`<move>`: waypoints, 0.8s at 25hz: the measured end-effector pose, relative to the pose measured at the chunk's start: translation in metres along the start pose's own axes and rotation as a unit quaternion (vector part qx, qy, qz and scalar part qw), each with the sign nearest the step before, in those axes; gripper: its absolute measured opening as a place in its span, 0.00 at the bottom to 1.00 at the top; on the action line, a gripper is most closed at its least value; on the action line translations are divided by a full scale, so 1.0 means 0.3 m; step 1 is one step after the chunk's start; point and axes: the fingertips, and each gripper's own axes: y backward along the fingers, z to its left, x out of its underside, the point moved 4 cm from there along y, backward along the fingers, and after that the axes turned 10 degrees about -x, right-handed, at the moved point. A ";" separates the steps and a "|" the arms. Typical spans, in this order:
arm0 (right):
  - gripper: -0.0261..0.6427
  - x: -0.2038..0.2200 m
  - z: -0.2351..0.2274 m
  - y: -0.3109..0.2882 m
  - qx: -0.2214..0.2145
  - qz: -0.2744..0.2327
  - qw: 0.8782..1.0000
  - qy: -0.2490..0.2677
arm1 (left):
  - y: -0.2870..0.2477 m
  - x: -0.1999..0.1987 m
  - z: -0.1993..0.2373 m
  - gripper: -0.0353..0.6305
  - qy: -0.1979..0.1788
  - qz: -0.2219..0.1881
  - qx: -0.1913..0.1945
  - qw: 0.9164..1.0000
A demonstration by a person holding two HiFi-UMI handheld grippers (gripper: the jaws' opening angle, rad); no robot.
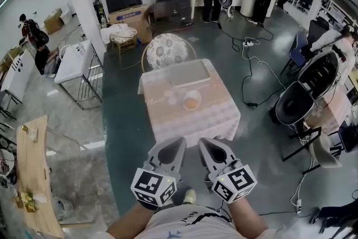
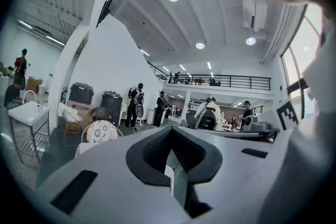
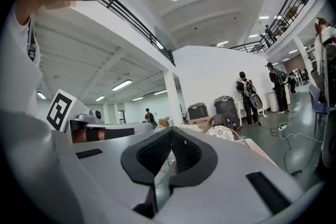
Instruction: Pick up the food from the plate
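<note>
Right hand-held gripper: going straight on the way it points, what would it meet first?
Probably the cloth-covered table, near its front edge; the right hand-held gripper is short of it, and relative height is unclear.

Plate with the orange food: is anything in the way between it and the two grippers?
Nothing visible blocks it. The left gripper and right gripper hover short of the table, whose near part is bare up to the plate. The tray lies beyond the plate.
</note>
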 end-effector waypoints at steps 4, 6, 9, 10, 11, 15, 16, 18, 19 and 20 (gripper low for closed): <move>0.06 0.000 -0.010 0.010 -0.003 -0.005 1.000 0.001 | -0.010 -0.005 -0.005 0.06 -0.005 -0.005 -0.003 1.000; 0.06 -0.002 -0.021 0.015 -0.004 -0.008 1.000 0.001 | -0.019 -0.008 -0.007 0.06 -0.006 -0.007 -0.006 1.000; 0.06 -0.003 -0.039 0.024 -0.006 -0.013 1.000 -0.001 | -0.033 -0.006 -0.014 0.06 -0.008 -0.008 -0.010 1.000; 0.06 -0.003 -0.045 0.027 -0.007 -0.013 1.000 -0.002 | -0.038 -0.004 -0.017 0.06 -0.009 -0.007 -0.011 1.000; 0.06 -0.002 -0.052 0.030 -0.007 -0.014 1.000 -0.002 | -0.043 -0.001 -0.020 0.06 -0.011 -0.007 -0.012 1.000; 0.06 0.002 -0.082 0.045 -0.007 -0.014 1.000 -0.003 | -0.066 0.012 -0.037 0.06 -0.014 -0.006 -0.015 1.000; 0.06 0.002 -0.091 0.051 -0.007 -0.014 1.000 -0.004 | -0.072 0.014 -0.044 0.06 -0.014 -0.006 -0.016 1.000; 0.06 0.000 -0.111 0.064 -0.008 -0.016 1.000 -0.005 | -0.083 0.018 -0.057 0.06 -0.014 -0.005 -0.020 1.000; 0.06 0.000 -0.121 0.070 -0.009 -0.017 1.000 -0.005 | -0.088 0.020 -0.063 0.06 -0.014 -0.005 -0.022 1.000; 0.06 0.000 -0.131 0.075 -0.010 -0.019 1.000 -0.006 | -0.093 0.022 -0.068 0.06 -0.015 -0.005 -0.023 1.000</move>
